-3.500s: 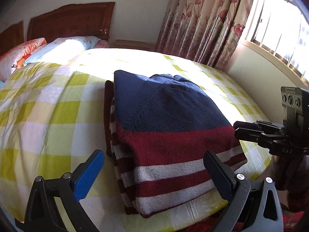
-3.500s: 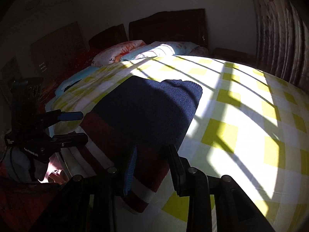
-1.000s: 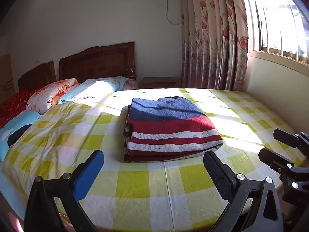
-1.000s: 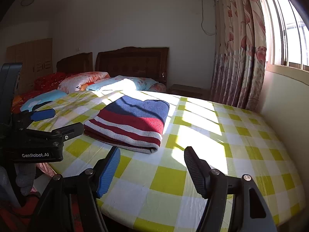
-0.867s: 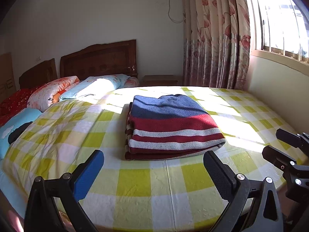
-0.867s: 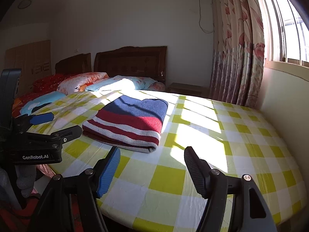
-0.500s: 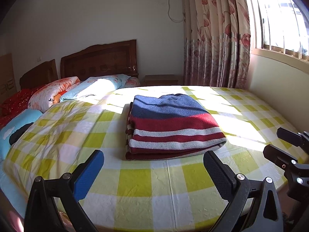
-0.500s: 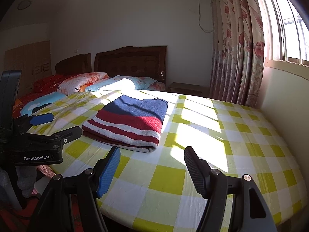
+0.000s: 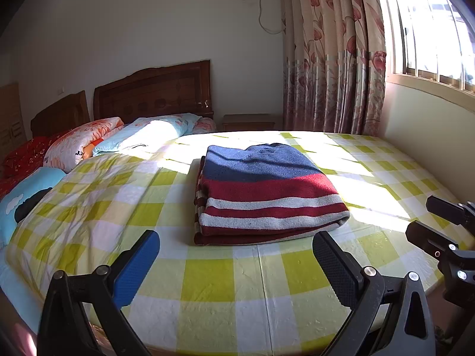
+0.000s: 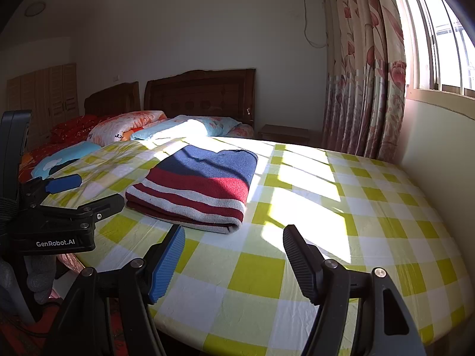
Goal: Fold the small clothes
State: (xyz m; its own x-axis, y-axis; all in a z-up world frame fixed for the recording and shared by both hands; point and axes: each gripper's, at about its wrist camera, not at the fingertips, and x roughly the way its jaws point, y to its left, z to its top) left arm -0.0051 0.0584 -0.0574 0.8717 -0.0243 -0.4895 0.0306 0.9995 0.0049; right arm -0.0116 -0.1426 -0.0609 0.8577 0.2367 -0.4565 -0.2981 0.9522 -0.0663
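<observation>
The folded sweater (image 9: 267,195) is seen lying ahead of both empty, wide-parted grippers (left gripper (image 9: 236,262) apparently nearer; right gripper (image 10: 234,256)), its stripes running crosswise.

Left gripper (image 9: 236,262): jaws spread wide, nothing between them; blue pad on its left finger, black ribbed pad on its right finger. Held low, pointing forward and roughly level. Seen from the right wrist view it sits at far left (image 10: 89,192), both fingers extended sideways, gap between them visible

Right gripper (image 10: 234,259): jaws also spread wide, holding nothing; blue ribbed pad on left finger, black ribbed pad on right. Same low, forward-pointing pose. In the left wrist view its two black fingers enter at far right (image 9: 436,222), apart from each other

The two grippers sit side by side, not touching
</observation>
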